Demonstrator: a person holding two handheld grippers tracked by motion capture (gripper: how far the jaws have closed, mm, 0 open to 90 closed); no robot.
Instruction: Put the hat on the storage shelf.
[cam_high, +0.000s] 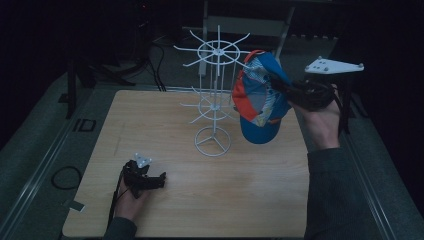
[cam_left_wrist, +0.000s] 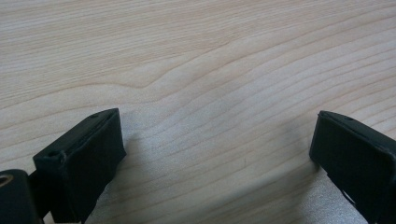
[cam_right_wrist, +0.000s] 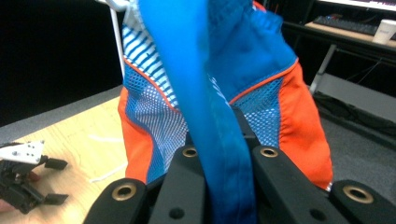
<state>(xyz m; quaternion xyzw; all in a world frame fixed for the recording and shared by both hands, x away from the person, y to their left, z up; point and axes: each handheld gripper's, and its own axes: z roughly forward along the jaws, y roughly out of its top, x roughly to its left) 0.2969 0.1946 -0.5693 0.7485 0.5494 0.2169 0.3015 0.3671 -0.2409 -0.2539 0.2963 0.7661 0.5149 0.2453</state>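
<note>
A blue, orange and striped cap (cam_high: 260, 97) hangs in the air beside the white wire rack (cam_high: 214, 95), just right of its upper arms. My right gripper (cam_high: 292, 92) is shut on the cap's blue brim (cam_right_wrist: 219, 140), which runs up between its black jaws; the orange and mesh crown (cam_right_wrist: 154, 126) spreads behind. Whether the cap touches a rack arm I cannot tell. My left gripper (cam_high: 161, 180) rests low on the wooden table (cam_high: 150, 115) at the near left, open, with bare wood between its fingers (cam_left_wrist: 81, 158).
The rack's round base (cam_high: 213, 141) stands at the table's middle. Dark cables (cam_high: 65, 177) lie on the grey floor left of the table. A desk with a keyboard and a cup (cam_right_wrist: 385, 30) stands beyond the right side.
</note>
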